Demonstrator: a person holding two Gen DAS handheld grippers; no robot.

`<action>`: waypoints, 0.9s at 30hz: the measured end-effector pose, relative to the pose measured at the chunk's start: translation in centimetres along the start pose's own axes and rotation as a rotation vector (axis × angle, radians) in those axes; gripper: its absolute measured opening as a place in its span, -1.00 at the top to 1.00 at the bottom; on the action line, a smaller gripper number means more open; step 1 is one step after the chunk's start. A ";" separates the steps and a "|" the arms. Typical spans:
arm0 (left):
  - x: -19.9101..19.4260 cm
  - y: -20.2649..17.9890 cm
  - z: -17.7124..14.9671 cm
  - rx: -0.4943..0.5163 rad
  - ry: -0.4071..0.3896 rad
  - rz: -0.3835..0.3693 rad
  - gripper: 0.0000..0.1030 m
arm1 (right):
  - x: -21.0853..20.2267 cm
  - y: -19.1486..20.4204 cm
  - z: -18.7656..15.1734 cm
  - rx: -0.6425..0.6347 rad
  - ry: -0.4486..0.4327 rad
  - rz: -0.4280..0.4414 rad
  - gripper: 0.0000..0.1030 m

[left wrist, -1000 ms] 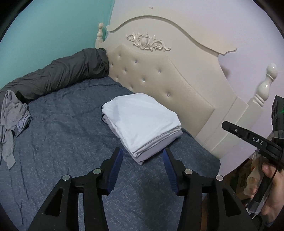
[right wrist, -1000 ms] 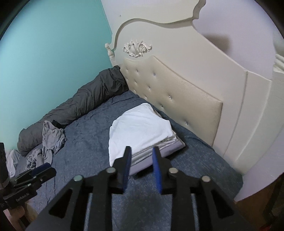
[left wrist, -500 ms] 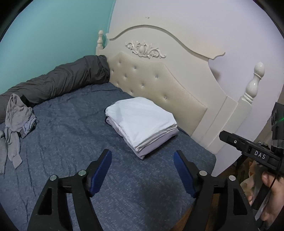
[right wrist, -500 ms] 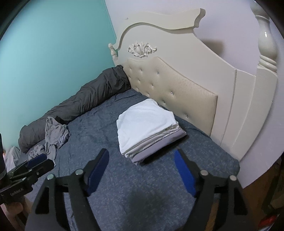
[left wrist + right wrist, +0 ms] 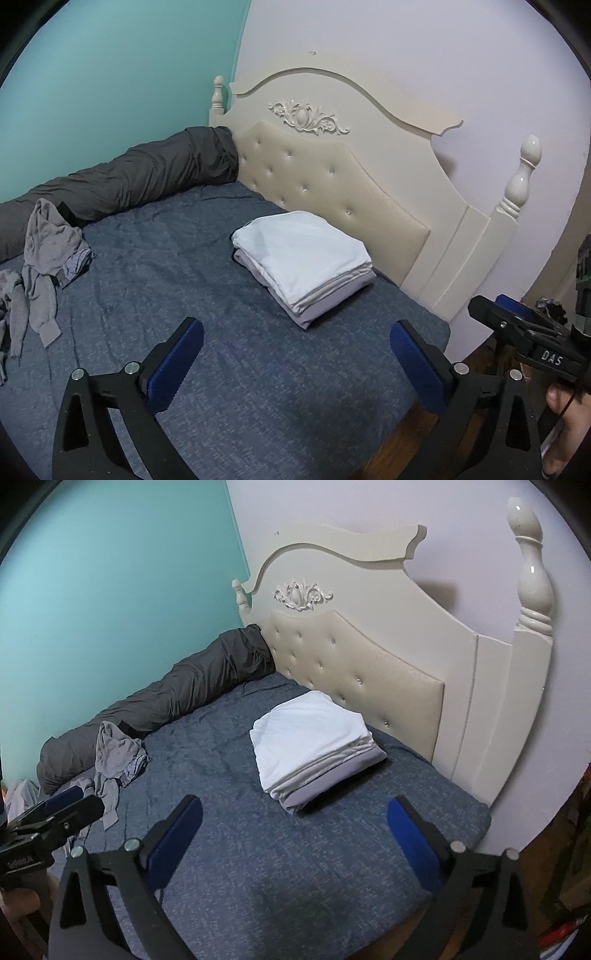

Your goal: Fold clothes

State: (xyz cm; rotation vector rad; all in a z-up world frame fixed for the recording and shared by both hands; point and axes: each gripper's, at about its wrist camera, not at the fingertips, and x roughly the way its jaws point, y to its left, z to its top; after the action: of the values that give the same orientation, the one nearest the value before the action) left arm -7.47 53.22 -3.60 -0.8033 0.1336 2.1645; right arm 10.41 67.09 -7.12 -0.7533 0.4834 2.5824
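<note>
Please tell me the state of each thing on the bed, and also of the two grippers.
white clothes stack: folded, lying flat near the headboard.
grey clothes: unfolded, crumpled in a heap.
dark grey duvet: rolled up along the teal wall.
blue bedsheet: spread out, slightly wrinkled.
left gripper: jaws opening, nothing between them.
right gripper: jaws opening, nothing between them.

We see both views dim and soft, lit from the front (no glare); the headboard (image 5: 343, 177) casts shadows on the wall, and fisheye edges bend into black corners.
</note>
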 end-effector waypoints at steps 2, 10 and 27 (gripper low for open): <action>-0.5 0.1 -0.3 0.002 0.000 0.001 -0.99 | -0.6 0.4 -0.3 -0.002 -0.002 -0.001 -0.99; -2.5 0.1 -1.4 0.022 -0.003 0.005 -0.99 | -2.7 2.2 -1.6 -0.021 -0.004 0.006 -0.99; -6.4 0.6 -4.2 0.062 -0.022 0.019 -0.99 | -5.9 4.3 -5.8 -0.036 -0.018 0.021 -0.99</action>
State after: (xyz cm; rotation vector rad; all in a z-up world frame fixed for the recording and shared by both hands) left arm -2.78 47.18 -3.29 -0.7449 0.1968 2.1753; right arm 15.46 59.27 -7.46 -0.7399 0.4419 2.6214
